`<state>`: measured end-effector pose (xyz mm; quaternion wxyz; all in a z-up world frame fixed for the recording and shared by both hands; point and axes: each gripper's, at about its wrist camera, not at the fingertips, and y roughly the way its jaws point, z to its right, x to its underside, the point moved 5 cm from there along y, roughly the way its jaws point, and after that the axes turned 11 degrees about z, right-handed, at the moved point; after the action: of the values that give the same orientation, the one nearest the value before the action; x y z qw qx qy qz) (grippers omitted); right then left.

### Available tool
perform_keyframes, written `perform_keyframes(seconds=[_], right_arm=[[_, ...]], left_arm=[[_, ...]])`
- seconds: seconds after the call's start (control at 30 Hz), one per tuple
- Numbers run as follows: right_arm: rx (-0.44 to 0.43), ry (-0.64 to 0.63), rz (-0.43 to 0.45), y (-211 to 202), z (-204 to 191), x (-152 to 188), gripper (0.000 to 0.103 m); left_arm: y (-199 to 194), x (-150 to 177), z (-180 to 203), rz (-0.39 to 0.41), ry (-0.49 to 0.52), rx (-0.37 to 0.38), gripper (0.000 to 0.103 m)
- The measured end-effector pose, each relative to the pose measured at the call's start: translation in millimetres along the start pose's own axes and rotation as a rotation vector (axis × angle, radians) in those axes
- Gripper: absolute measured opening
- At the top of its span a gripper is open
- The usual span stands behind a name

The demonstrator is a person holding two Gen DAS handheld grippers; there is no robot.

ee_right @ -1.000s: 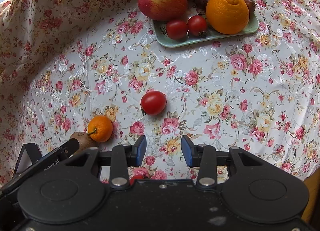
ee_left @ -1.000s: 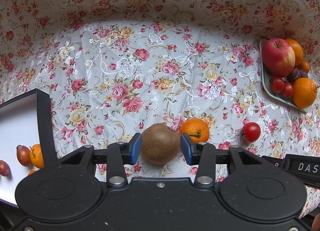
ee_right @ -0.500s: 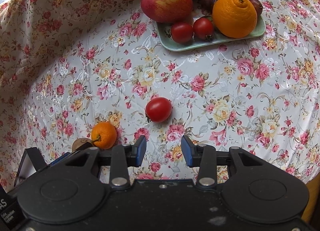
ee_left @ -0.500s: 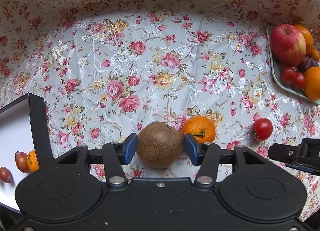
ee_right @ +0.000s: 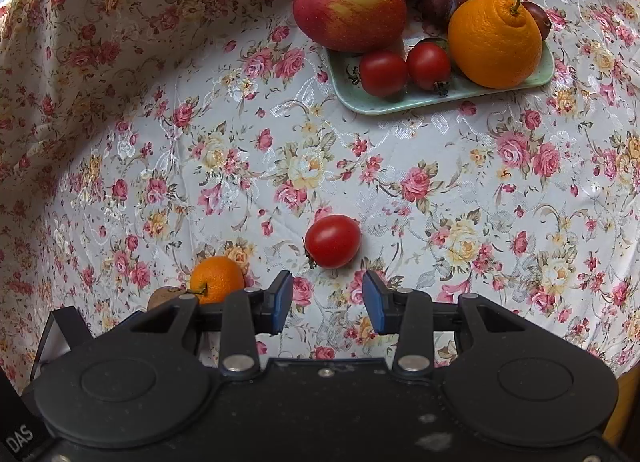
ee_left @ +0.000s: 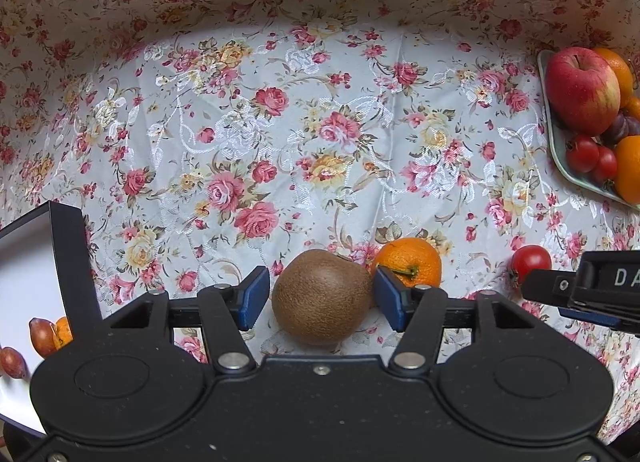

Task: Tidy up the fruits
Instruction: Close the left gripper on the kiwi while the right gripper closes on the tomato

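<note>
My left gripper (ee_left: 322, 296) is open, its blue pads on either side of a brown kiwi (ee_left: 322, 296) that lies on the floral cloth; small gaps show at both pads. A small orange (ee_left: 410, 262) sits just right of the kiwi, also in the right wrist view (ee_right: 216, 278). A loose red tomato (ee_right: 332, 241) lies just ahead of my right gripper (ee_right: 326, 304), which is open and empty. The tomato also shows in the left wrist view (ee_left: 530, 260).
A pale green plate (ee_right: 400, 104) at the far right holds an apple (ee_right: 348, 2), oranges, plums and two tomatoes. A black-framed white tray (ee_left: 28, 262) at the left holds several small fruits. The right gripper's body (ee_left: 592, 290) reaches in beside the tomato.
My right gripper has moved forward toward the loose tomato, which now lies closer to its fingers. My left gripper stays around the kiwi, jaws still open.
</note>
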<state>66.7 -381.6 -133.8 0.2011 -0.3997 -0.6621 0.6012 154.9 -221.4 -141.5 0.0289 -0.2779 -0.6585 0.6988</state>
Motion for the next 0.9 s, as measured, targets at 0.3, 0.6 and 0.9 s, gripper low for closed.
perform_keyframes(seconds=[0.3,0.6,0.9], right_arm=[[0.047,-0.023,-0.023,25.5,-9.6,-5.3,0.042],[0.109,-0.047,-0.044,47.6,-11.5,-5.4,0.042],[0.144,-0.087,-0.025,53.6,-18.1,-2.3,0.036]], left_arm=[[5.1,-3.4,-0.9,-0.011,0.007,0.002,0.063],[8.2,-5.6,-2.9,-0.023,0.0,0.017,0.064],[9.7,-4.8,-2.9,-0.032,-0.003,0.018,0.063]])
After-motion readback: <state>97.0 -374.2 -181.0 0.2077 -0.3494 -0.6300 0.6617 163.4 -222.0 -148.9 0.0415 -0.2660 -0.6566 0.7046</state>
